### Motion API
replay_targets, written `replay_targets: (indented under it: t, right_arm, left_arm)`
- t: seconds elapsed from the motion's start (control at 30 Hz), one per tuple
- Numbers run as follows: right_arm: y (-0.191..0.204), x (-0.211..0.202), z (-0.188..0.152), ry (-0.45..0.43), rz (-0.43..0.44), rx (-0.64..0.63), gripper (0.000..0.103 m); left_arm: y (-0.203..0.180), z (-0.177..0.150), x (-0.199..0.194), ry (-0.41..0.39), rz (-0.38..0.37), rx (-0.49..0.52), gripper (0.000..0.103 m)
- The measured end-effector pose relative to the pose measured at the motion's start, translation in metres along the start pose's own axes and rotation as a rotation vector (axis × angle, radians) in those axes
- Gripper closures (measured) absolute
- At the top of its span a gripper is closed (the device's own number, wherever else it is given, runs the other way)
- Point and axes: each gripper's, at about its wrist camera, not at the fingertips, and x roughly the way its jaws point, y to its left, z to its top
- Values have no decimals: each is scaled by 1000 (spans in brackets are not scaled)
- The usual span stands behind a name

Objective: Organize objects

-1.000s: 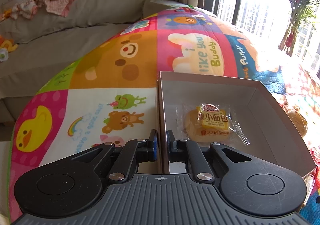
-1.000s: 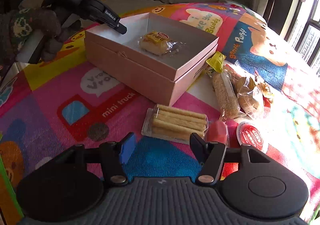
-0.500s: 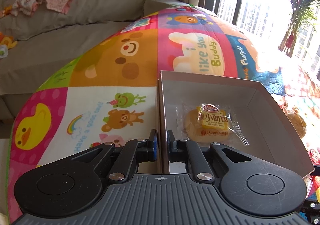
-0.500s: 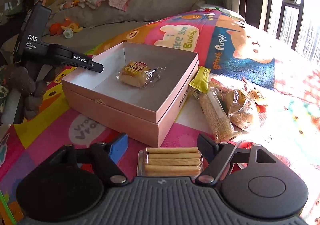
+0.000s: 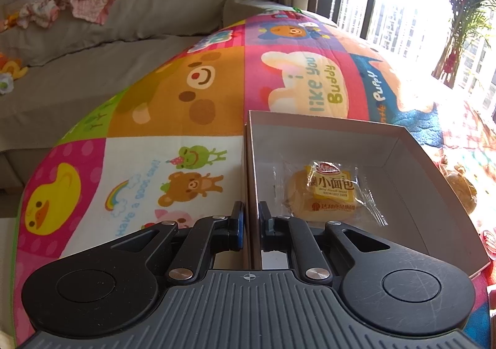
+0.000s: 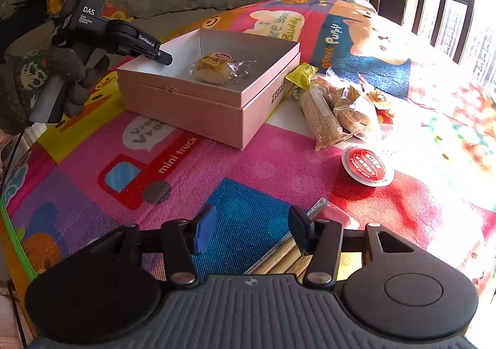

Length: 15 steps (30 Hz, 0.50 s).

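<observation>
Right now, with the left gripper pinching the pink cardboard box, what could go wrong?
1. The left gripper is shut on the thin wall of the pink cardboard box; a pull could crease it or tip out the wrapped small bread.
2. The right gripper, jaws open and just closing, has the clear tray of biscuit sticks off to one side, so it may grab nothing.

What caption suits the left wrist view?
Left gripper clamps the pink box wall; one wrapped bun lies inside.

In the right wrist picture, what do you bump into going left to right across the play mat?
Gloved hand with the left tongs → pink box → bread packet inside it → sesame bar → red-lidded cup.
</observation>
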Motion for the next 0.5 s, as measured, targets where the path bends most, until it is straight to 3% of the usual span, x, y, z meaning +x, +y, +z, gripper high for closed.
replay_targets:
  t: [0.07,0.2,0.27,0.3,0.5]
  right_arm:
    - [-11,-9,-4,-22,-70,70,32]
    - [-33,8,-9,34,-101,247,32]
    - [-35,20,-13,74,-76,305,40]
    - [-29,21,-14,58,-88,291,39]
    - [13,21,-11,63,-13,120,61]
  left_arm:
    - [-1,0,0,-2,7,5,93]
    - [-1,-1,0,3,6,3,93]
    - [-1,-1,-1,7,3,6,93]
    - [-1,-1,-1,7,2,8,93]
    - [0,-2,-1,6,2,1,93]
